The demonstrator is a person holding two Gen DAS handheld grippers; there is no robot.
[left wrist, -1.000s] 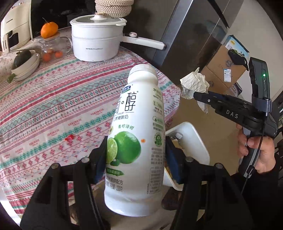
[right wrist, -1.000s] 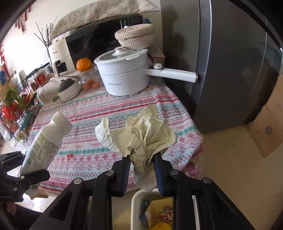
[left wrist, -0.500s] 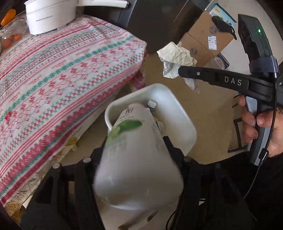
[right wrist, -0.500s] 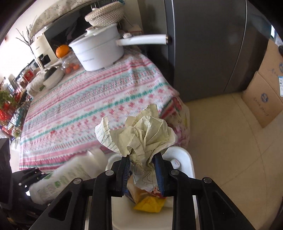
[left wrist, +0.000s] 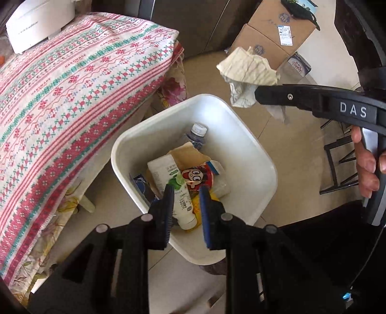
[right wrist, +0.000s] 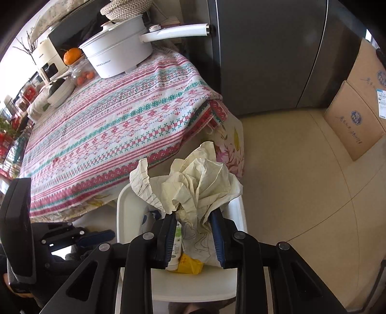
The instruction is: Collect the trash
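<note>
Where the striped pink, green and white woven tablecloth [left wrist: 72,96] fills the left of the left wrist view, a white lidded electric pot [left wrist: 36,21] stands on it at the far corner, and the cloth's edge hangs beside the white rounded-square plastic waste bin [left wrist: 241,149] on the beige tiled floor [left wrist: 289,145]. Inside the bin lie a white yoghurt-drink bottle with a green lime label [left wrist: 173,186], a clear plastic bottle with a pale cap [left wrist: 196,135], a brown paper piece [left wrist: 190,154], a red cartoon-printed wrapper [left wrist: 197,177] and a yellow packet [right wrist: 187,264]. Over the bin's near side hangs the left gripper [left wrist: 184,193], black with blue pads, its jaws narrow and closing with nothing pinched between them; the lime-label bottle rests below in the bin. To the right, the right gripper [right wrist: 194,217], marked DAS on its side, is clamped narrow on a crumpled ball of cream lined paper [right wrist: 193,186], which is held in the air above the bin's far rim. Right of that, a person's hand [left wrist: 366,164] grips the handle of this tool. Behind stand brown cardboard boxes [left wrist: 270,36] with printed labels and a dark grey refrigerator door [right wrist: 265,55].
</note>
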